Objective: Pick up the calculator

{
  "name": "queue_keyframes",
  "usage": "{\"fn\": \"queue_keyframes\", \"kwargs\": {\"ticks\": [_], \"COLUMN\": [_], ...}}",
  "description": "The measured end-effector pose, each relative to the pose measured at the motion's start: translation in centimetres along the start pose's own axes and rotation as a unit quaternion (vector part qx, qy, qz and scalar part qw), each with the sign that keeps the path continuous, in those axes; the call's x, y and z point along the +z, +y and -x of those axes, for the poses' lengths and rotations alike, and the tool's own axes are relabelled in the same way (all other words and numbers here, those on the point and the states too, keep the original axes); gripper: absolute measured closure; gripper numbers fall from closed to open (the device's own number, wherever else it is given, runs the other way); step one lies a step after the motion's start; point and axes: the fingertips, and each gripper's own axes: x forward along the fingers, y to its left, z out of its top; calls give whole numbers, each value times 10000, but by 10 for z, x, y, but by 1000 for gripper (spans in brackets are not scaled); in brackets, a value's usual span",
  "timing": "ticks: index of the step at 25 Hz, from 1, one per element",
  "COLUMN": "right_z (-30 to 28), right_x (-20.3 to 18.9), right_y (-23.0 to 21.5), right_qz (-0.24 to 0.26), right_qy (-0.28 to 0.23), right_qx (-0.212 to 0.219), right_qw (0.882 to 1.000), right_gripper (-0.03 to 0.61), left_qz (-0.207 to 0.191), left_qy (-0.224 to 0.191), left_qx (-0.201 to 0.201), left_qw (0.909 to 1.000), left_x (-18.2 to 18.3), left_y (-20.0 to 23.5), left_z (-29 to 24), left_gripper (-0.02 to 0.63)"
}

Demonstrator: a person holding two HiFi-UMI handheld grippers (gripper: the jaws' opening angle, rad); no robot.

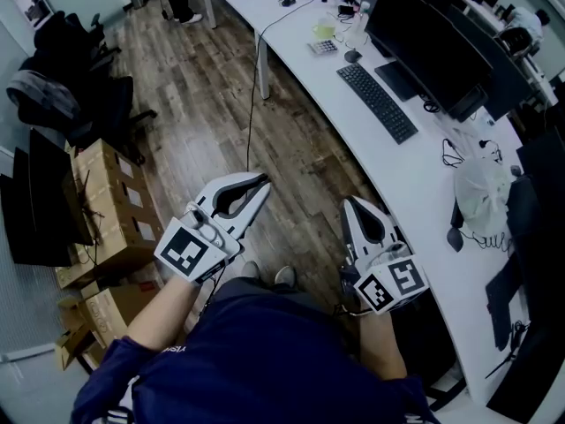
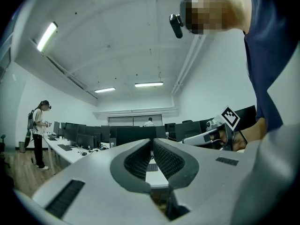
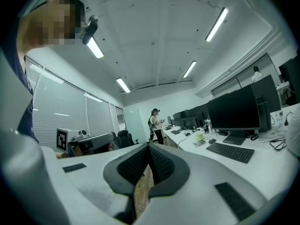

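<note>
Beside stacked cardboard boxes (image 1: 106,215) at the left, a person holds the left hand-held gripper (image 1: 262,184) level over the wood floor, its jaws closed together on nothing. Far ahead, the calculator (image 1: 323,47) lies flat on the long white surface (image 1: 415,175), just on the near side of a pale green cup (image 1: 324,30) and left of a mouse (image 1: 352,56), well apart from both tools. The right hand-held gripper (image 1: 348,205), close to the surface's edge, is likewise closed and empty. A black keyboard (image 1: 377,102) and a monitor (image 1: 428,47) stand further right. The calculator looks a light, rigid plastic slab, with its keys and display the delicate parts. A pinch across its two long edges would likely hold best, since the smooth, low body may slip.
</note>
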Motion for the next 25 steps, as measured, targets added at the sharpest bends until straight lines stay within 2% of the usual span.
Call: {"fn": "queue_keyframes", "kwargs": {"ticks": [25], "right_z": [-9], "right_x": [-3], "right_y": [7], "right_qz": [-49], "right_qy": [-3], "right_qx": [26], "right_qw": [10000], "right_gripper": [575], "left_qz": [11], "left_qy": [76], "left_qx": [-26], "left_qw": [10000], "left_x": [-5], "left_y": [5], "left_z": [3], "left_gripper": [569]}}
